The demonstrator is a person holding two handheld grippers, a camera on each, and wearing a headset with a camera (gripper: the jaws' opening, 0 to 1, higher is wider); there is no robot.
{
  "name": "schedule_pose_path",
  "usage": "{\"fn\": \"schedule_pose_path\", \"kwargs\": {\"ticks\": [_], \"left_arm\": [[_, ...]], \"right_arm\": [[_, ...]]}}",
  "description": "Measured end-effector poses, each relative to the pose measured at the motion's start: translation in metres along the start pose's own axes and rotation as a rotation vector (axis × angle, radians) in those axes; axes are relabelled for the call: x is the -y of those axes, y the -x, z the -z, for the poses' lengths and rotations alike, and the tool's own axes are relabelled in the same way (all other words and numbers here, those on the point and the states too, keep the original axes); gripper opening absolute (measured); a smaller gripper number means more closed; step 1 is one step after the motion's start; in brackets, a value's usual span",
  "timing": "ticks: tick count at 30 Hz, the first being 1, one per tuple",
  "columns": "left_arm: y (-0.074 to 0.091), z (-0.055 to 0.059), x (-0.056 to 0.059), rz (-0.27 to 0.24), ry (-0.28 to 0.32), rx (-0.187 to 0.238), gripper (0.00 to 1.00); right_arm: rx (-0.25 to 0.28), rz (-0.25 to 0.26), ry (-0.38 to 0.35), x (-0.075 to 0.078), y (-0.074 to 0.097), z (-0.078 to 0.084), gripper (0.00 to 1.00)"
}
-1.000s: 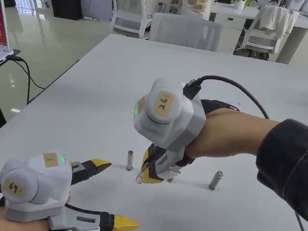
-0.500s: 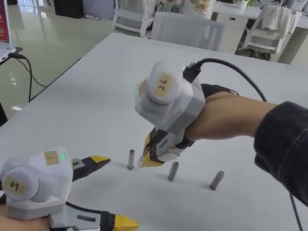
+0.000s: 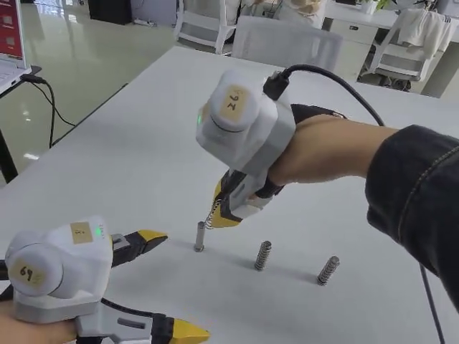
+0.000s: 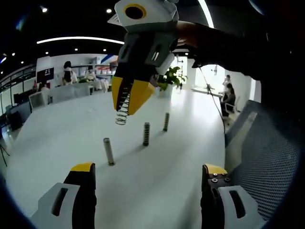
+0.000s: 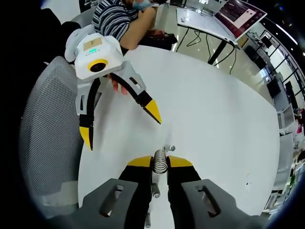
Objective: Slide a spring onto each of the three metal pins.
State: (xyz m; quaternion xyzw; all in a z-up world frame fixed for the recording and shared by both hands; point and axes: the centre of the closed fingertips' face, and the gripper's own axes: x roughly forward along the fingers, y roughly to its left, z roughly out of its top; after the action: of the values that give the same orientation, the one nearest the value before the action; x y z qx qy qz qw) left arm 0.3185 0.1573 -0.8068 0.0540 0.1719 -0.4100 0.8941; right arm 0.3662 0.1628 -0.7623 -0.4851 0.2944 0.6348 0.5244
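right tool (image 3: 219,218): pinching spring (image 3: 212,213) by its top, low end near bare pin (image 3: 200,236), ready to slide on | left tool (image 3: 175,284): spread wide, pin's 7 o'clock | filled pins (image 3: 263,255): 4 o'clock

1. Three pins are being shown standing in a row on the table (image 3: 129,143): the bare pin (image 3: 200,236) at the left, the middle pin (image 3: 263,256) beside it, and the right-hand pin (image 3: 328,270) at the far end.
2. The middle and right-hand pins are each being encircled by fitted springs (image 3: 265,250).
3. The right gripper (image 3: 219,213) is being held above the row, just right of the bare pin. A loose spring (image 3: 211,215) is being clamped between its jaws, its lower end hanging just above the pin's top, apart from it.
4. The left gripper (image 3: 172,284) is being held before and left of the row, jaws spread, pointing toward the bare pin.
5. A chair (image 3: 287,43) is being seen behind the table's far edge.
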Motion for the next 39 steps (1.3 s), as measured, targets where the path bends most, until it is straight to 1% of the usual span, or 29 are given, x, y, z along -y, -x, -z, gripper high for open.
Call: {"fn": "schedule_pose_path", "kwargs": {"ticks": [4,14,18,21,32,39], "left_arm": [[-0.001,-0.001,-0.001,0.000,-0.001,0.001,0.89],[0.001,-0.003,-0.004,-0.006,-0.002,0.007,0.89],[0.002,-0.004,-0.005,-0.008,-0.008,0.015,0.89],[0.002,-0.004,-0.005,-0.010,-0.006,0.015,0.89],[0.004,-0.002,-0.007,-0.014,0.001,0.018,0.89],[0.005,0.001,-0.009,-0.016,0.006,0.016,0.88]], "right_arm": [[-0.011,0.001,0.000,0.005,-0.003,0.002,0.08],[-0.020,-0.004,-0.012,0.017,-0.012,-0.002,0.08],[-0.028,-0.015,-0.012,0.017,-0.018,-0.002,0.08],[-0.044,-0.019,-0.010,0.018,-0.023,0.001,0.08],[-0.063,-0.031,-0.021,0.019,-0.030,0.005,0.08],[-0.065,-0.041,-0.023,0.019,-0.035,0.004,0.08]]}}
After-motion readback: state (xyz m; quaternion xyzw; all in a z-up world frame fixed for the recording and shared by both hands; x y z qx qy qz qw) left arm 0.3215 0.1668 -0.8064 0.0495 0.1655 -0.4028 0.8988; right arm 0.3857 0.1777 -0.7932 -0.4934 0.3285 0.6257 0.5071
